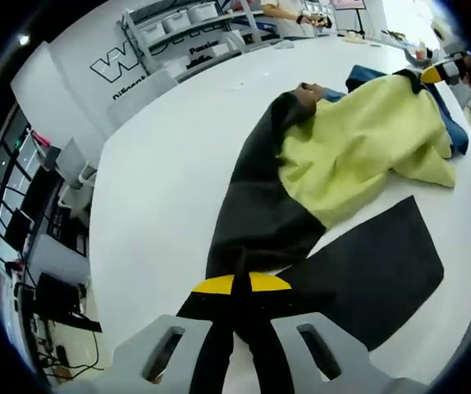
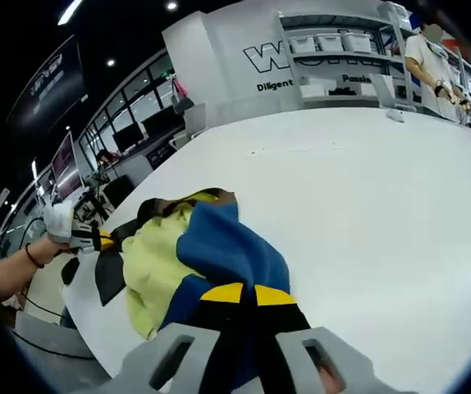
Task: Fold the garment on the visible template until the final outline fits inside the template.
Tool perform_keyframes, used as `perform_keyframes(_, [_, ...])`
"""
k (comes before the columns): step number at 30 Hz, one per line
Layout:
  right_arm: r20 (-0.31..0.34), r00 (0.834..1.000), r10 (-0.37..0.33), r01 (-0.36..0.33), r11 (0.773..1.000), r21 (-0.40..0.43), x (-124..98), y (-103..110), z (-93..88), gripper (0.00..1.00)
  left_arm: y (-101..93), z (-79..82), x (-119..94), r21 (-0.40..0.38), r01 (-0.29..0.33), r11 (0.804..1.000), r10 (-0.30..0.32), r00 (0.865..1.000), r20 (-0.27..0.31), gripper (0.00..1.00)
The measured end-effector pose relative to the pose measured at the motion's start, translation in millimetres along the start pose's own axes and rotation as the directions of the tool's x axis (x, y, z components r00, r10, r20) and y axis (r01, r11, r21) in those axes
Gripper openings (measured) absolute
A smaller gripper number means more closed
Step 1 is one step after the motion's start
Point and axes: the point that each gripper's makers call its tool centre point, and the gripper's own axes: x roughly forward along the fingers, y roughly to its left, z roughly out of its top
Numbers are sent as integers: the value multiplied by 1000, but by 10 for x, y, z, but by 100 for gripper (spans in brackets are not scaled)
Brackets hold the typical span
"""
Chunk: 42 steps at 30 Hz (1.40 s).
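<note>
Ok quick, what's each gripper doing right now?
Left gripper: shut on the garment's dark part.
Right gripper: shut on the garment's blue part.

Readable text, not much tbh:

- white wall [image 2: 244,49] behind shelving [image 2: 338,66], right gripper view: big outlined logo letters, starts "W", rest cut off by shelf post. Smaller line underneath reads "Diligent", then "Passio…" further right, partly hidden by shelves.
- same wall [image 1: 80,57] in left gripper view: tilted "W" logo, "Diligent" below cut short, "Passio…" by shelving, blurry.
- nothing legible elsewhere.
</note>
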Motion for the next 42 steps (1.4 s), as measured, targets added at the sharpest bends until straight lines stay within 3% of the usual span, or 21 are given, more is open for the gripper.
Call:
perform_keyframes(2, [-8,1000,-8,7,1000,-9,-4,-26,-25,0,33,8,13,0,-2,1000,2,1000,-1,0])
perform_keyframes(5, [-52,999,-17,12,996,-93,-18,-56,-90,0,77,22,34,0,-3,1000,3,1000,-9,0])
perform_keyframes(9, [-72,997,-17,12,997,-75,-27,-51,-128,0,111,52,64,1,-6,1000,6,1000,-9,0])
perform_keyframes(15, [-149,989,-19,2,993,-116,-81,-60,-298,0,180,83,115,-15,-3,1000,3,1000,-8,0])
perform_keyframes(19, [-238,971,2,-31,993,-115,-169,-10,-506,0,213,114,161,-3,-1,1000,1,1000,-8,0])
perform_keyframes(24, [-275,961,19,-52,992,-111,-205,31,-618,0,220,158,199,17,1,1000,-1,1000,-14,1])
perform_keyframes(28, [-243,969,38,-71,989,-127,-217,48,-553,0,222,188,168,23,2,1000,-3,1000,5,9])
perform_keyframes(30, [-160,986,49,-72,987,-146,-221,62,-389,10,203,263,81,-4,-3,1000,3,999,42,20])
perform_keyframes(33, [-140,990,35,-56,987,-153,-261,71,-302,18,183,362,-49,-26,-17,1000,19,996,87,27])
perform_keyframes(38, [-107,994,34,-52,984,-172,-261,128,-200,19,51,499,-183,-78,25,997,-13,989,151,26])
perform_keyframes(40, [-102,994,43,-61,981,-185,-246,192,-169,19,-123,569,-290,-100,61,993,-41,982,187,26])
perform_keyframes(42, [-105,993,53,-72,980,-187,-236,237,-172,18,-293,560,-332,-106,108,988,-88,979,182,20])
